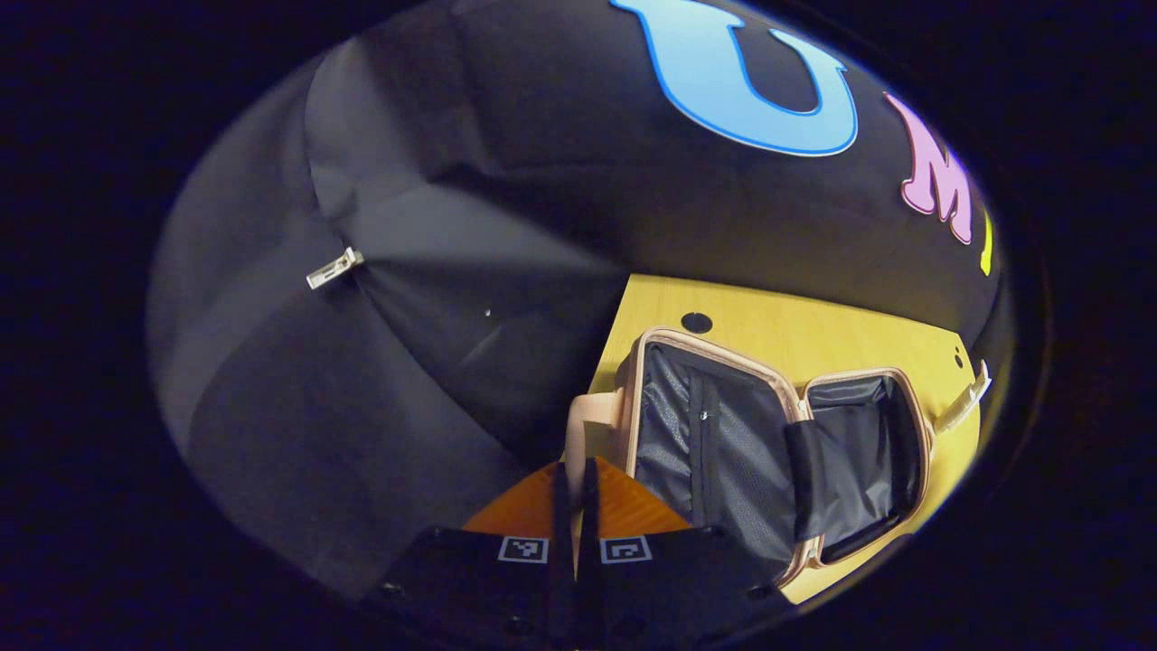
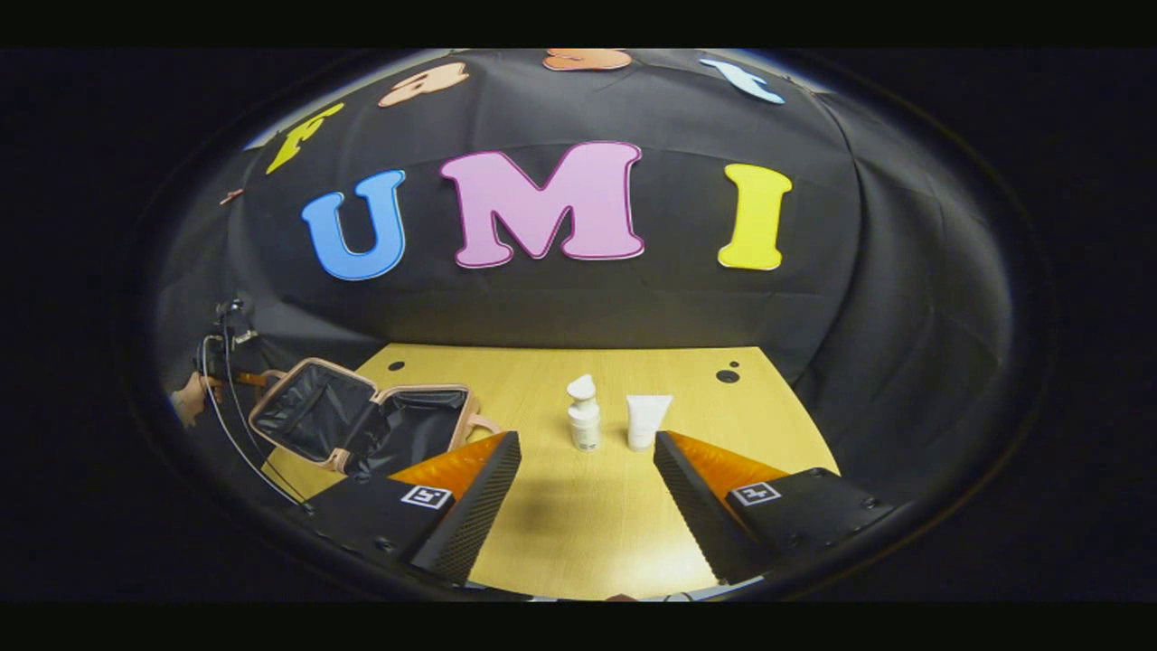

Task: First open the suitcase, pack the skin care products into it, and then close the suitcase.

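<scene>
**Left jaws pinched together, right jaws spread wide**

Left jaws: I see my left gripper (image 1: pixel 576 506) with its fingers pressed almost flat together at the bottom of the left gripper view, only a thin slit between them. Their tips sit right at the pink handle (image 1: pixel 594 423) on the suitcase's near side; I cannot tell whether any of it is caught between them or whether they merely touch it.

Right jaws: my right gripper (image 2: pixel 587 470) is spread wide and holds nothing, hovering over bare tabletop (image 2: pixel 560 533).

The suitcase (image 2: pixel 362 420) lies open on the tabletop's left part, well apart from the bottles, its dark lined halves facing up, a zip pull showing on one lining. A hand shows beyond the suitcase at the far left edge of the right gripper view.

Ahead of the right gripper, between its fingers, stand the pump bottle (image 2: pixel 583 418) and, just beside it, the tube (image 2: pixel 646 419), cap down. Both are upright and apart from each other. Any print on them is too small for me to read.
</scene>
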The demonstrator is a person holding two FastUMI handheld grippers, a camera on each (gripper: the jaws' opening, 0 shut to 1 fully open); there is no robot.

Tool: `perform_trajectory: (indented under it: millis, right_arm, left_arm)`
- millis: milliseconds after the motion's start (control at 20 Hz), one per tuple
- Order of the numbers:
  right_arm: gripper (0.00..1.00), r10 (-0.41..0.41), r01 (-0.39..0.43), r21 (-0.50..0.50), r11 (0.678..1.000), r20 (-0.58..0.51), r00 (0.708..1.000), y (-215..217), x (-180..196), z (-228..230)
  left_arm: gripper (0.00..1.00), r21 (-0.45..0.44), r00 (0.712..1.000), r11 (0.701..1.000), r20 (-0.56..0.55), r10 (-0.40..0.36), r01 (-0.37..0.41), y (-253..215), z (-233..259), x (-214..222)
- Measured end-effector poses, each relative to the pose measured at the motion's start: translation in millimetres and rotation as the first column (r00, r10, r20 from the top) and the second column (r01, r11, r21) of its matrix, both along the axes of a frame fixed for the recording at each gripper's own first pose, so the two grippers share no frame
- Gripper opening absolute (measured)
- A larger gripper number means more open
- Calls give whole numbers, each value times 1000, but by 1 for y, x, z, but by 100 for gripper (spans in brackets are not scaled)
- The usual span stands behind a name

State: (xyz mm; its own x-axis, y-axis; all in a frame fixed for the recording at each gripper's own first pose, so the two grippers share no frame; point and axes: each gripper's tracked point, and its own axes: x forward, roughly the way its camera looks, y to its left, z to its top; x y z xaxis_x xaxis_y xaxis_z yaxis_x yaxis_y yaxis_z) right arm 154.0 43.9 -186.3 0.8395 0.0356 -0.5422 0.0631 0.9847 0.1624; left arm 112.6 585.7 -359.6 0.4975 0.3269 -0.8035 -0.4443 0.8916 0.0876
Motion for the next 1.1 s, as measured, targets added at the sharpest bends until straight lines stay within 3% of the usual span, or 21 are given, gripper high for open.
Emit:
perform_trajectory:
  millis: [200, 250, 350, 400, 450, 600, 750, 900, 1100]
  right_arm:
    - [95, -51, 52, 7, 999, -5, 999, -8, -4, 7]
    - [95, -61, 61, -5, 998, -7, 998, -12, -5, 8]
    - [95, -70, 70, -22, 997, -14, 997, -15, -8, 7]
    - [95, -71, 71, -22, 997, -18, 997, -13, -9, 6]
    - [95, -72, 71, -20, 997, -20, 997, -13, -8, 5]
    - [95, -62, 62, -3, 998, -23, 998, -1, -2, 2]
    - [95, -37, 37, -4, 999, -19, 999, 9, 4, -1]
    - [95, -19, 19, 6, 1000, -18, 1000, 17, 11, -10]
    - [95, -5, 5, 2, 1000, -15, 1000, 15, 21, -25]
  left_arm:
    - [10, -38, 994, 995, -62, 93, -96, 12, -39, -8]
    - [10, 10, 992, 994, -68, 109, -109, 23, -38, -9]
    - [20, 73, 994, 992, -30, 105, -103, 33, -23, -7]
    - [46, 79, 995, 992, -11, 99, -98, 32, -18, -4]
    - [65, 76, 995, 993, 0, 96, -95, 33, -11, -2]
    - [83, 65, 994, 992, 39, 102, -105, 28, -6, -1]
    - [89, -14, 986, 995, 132, 103, -102, -9, 6, 12]
    - [100, -1, 983, 997, 168, 77, -78, -49, 21, 25]
    - [96, -37, 968, 998, 244, -49, 60, -147, 38, 63]
